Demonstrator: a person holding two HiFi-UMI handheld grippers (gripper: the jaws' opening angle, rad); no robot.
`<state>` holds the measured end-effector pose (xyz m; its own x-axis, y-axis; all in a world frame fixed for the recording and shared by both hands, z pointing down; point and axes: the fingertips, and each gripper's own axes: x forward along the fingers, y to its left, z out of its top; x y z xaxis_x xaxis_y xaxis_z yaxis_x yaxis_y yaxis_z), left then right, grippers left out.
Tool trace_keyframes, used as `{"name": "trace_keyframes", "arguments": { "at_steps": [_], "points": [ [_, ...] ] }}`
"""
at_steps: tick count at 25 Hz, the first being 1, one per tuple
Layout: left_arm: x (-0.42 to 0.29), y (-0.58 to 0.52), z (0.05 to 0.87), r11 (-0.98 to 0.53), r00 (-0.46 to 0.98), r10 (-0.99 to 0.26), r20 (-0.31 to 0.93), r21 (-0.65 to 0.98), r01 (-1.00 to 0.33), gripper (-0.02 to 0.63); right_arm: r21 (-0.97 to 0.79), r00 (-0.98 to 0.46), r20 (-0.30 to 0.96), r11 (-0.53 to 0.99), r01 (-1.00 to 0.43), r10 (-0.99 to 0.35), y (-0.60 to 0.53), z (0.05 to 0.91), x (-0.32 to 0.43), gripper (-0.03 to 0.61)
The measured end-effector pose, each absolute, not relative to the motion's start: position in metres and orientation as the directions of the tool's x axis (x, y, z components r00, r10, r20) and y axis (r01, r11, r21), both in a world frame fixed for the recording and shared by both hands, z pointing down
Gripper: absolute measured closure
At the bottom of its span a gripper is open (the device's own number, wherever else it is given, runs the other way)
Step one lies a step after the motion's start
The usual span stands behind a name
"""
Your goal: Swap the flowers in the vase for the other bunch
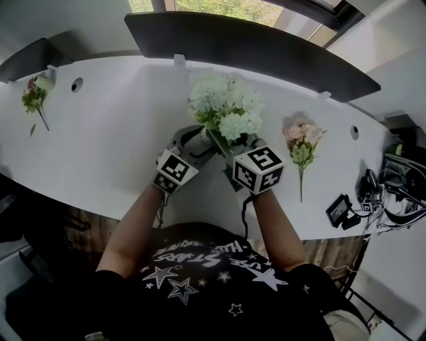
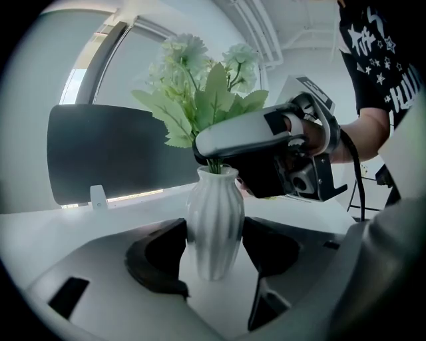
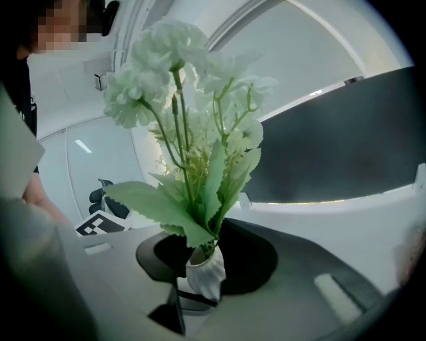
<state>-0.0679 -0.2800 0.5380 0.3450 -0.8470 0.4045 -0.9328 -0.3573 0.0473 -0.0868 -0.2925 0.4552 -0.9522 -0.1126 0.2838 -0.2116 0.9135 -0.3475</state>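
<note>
Can't see the vase from the head view: buried under the white flowers (image 1: 226,100) and both tools, mid-counter. Only visible from the gripper views: white ribbed vase (image 2: 214,193), upright, between the jaws of the left gripper (image 2: 214,223), pads against both flanks, base on the counter (image 1: 113,133). Right gripper (image 3: 206,256) clamped across the stems just above the vase mouth. Actual pad contact masked by leaves in its own view, vase foot cut off there by the jaw. Flower heads washed out against the backlight.

Pink bunch (image 1: 303,141) flat on the counter toward the right end, well apart from the vase, stem pointing at the near edge. Small bunch (image 1: 34,93) lying at the far left corner, too small to tell more.

Counter white, curved, with a cable hole (image 1: 77,84) near the far edge toward each end. Dark panel (image 1: 253,46) standing along the far edge, window (image 1: 226,8) with greenery behind it. Black device (image 1: 341,212) at the right near corner and headset-like gear (image 1: 399,186) past the right end, partly cut off by the frame, hard to identify.
</note>
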Motion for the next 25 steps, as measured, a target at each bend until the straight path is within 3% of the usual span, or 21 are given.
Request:
{"name": "trace_keyframes", "arguments": {
  "at_steps": [25],
  "points": [
    [-0.067,-0.280,0.540,-0.374,0.355,-0.840,0.410,0.035,-0.927,0.341,-0.212,-0.964,0.099,0.942,-0.262,-0.246,-0.305,0.330,-0.071,0.487]
  ]
}}
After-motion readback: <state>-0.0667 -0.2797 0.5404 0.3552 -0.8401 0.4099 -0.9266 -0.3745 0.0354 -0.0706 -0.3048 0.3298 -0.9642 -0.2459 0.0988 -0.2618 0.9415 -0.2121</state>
